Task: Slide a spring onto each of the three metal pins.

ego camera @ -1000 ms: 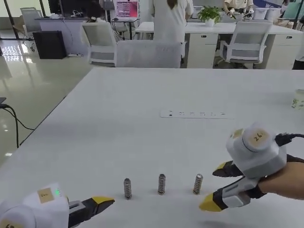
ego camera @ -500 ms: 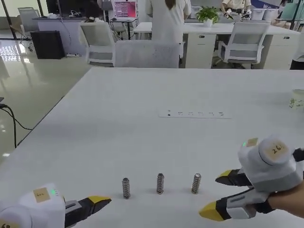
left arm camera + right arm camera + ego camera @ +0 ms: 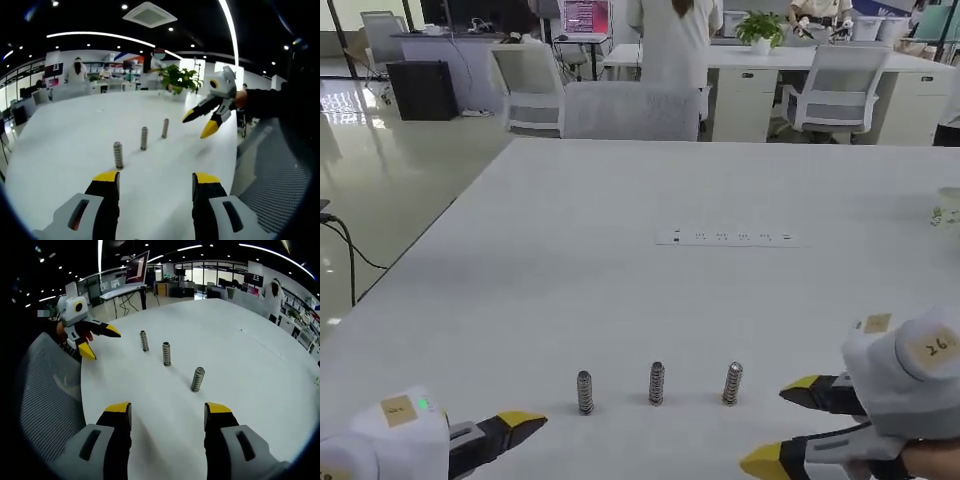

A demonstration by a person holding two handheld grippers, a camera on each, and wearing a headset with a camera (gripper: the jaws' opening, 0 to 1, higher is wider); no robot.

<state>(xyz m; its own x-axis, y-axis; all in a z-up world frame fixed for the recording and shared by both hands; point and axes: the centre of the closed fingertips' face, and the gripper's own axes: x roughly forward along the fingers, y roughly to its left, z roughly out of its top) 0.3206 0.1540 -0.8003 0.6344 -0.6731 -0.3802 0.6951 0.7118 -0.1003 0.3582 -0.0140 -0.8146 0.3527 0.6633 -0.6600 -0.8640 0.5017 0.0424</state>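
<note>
Three upright metal pins stand in a row near the table's front edge, each with a spring around it: left pin point(image 3: 585, 392), middle pin point(image 3: 657, 383), right pin point(image 3: 732, 383). In the left gripper view they recede as pins point(image 3: 118, 155), point(image 3: 144, 138), point(image 3: 165, 128); in the right gripper view as point(image 3: 198, 379), point(image 3: 166, 353), point(image 3: 144, 340). My left gripper point(image 3: 525, 425) is open at the lower left, empty. My right gripper point(image 3: 790, 425) is open at the lower right, empty, right of the row.
The white table point(image 3: 620, 260) has a power strip point(image 3: 728, 238) set into its middle. A cup point(image 3: 948, 208) stands at the far right edge. Office chairs point(image 3: 630, 108) and desks stand behind, with a person point(image 3: 672, 40) standing there. A mesh chair point(image 3: 45, 405) is near me.
My right gripper has drawn back and down, away from the right pin, toward the lower right. The left gripper has barely moved. The pins stay in place.
</note>
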